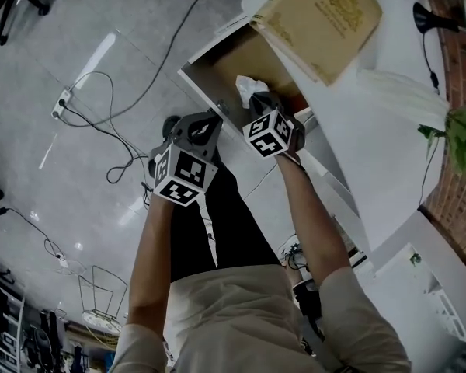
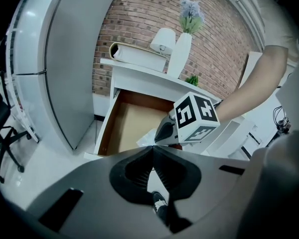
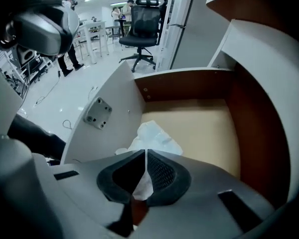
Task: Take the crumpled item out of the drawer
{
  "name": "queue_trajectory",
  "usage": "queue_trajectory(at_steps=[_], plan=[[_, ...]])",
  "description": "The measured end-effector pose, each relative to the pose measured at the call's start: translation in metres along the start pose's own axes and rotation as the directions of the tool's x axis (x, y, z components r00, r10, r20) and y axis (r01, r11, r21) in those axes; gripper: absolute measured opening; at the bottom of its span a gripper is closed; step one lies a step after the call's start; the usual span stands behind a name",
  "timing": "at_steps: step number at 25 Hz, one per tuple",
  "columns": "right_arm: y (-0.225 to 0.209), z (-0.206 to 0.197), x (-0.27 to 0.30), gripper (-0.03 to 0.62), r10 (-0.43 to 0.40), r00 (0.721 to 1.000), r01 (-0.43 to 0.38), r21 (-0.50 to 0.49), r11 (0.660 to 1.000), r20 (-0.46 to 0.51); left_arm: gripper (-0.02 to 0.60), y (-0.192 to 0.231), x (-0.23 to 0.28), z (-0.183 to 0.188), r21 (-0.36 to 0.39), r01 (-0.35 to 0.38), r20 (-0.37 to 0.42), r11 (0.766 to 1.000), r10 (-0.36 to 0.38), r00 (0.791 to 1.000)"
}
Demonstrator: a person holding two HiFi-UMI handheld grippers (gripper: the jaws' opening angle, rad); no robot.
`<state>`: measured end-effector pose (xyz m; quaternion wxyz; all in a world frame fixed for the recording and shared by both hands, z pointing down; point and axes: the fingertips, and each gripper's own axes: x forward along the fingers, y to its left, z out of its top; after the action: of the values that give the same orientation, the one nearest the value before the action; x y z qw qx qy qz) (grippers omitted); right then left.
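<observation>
The crumpled white paper (image 1: 248, 88) lies at the near left corner of the open wooden drawer (image 1: 202, 80). My right gripper (image 1: 258, 103) reaches down into the drawer and is shut on the paper. In the right gripper view the paper (image 3: 154, 137) is pinched between the closed jaws of that gripper (image 3: 145, 156), above the tan drawer floor (image 3: 199, 123). My left gripper (image 1: 193, 127) hangs just outside the drawer front, shut and holding nothing. In the left gripper view its jaws meet at the gripper's tip (image 2: 152, 151), and beyond it the right gripper (image 2: 164, 131) sits on the paper (image 2: 145, 138).
A tan book (image 1: 318, 18) lies on the white desk (image 1: 373, 130) above the drawer. Cables (image 1: 101, 107) trail over the floor to the left. A white vase of flowers (image 2: 182, 54) and a lamp (image 2: 162, 40) stand on the desk before a brick wall. An office chair (image 3: 142, 19) stands farther off.
</observation>
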<state>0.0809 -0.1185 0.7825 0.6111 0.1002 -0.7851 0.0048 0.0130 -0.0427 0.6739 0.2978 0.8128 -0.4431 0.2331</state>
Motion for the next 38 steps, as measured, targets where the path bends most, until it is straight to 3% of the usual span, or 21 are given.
queue_trajectory(at_steps=[12, 17, 25, 31, 38], plan=[[0.023, 0.018, -0.063, 0.038, -0.123, 0.988, 0.102, 0.205, 0.974, 0.093, 0.015, -0.019, -0.046, -0.017, 0.059, 0.040, -0.023, 0.997, -0.039, 0.999], [0.036, 0.029, -0.099, 0.038, -0.155, 0.982, 0.122, 0.268, 0.956, 0.107, 0.015, -0.023, -0.081, -0.016, 0.041, 0.046, -0.017, 0.998, -0.045, 0.999], [0.051, 0.046, -0.169, 0.038, -0.222, 0.963, 0.150, 0.377, 0.914, 0.155, 0.015, -0.028, -0.125, 0.025, 0.086, 0.038, 0.015, 0.996, -0.039, 0.999], [0.067, 0.066, -0.222, 0.038, -0.258, 0.941, 0.131, 0.470, 0.873, 0.218, 0.015, -0.033, -0.153, 0.065, 0.130, 0.036, 0.047, 0.991, -0.043, 0.998], [0.088, 0.096, -0.269, 0.038, -0.290, 0.914, 0.093, 0.552, 0.828, 0.282, 0.015, -0.033, -0.188, 0.084, 0.149, 0.043, 0.053, 0.988, -0.052, 0.997]])
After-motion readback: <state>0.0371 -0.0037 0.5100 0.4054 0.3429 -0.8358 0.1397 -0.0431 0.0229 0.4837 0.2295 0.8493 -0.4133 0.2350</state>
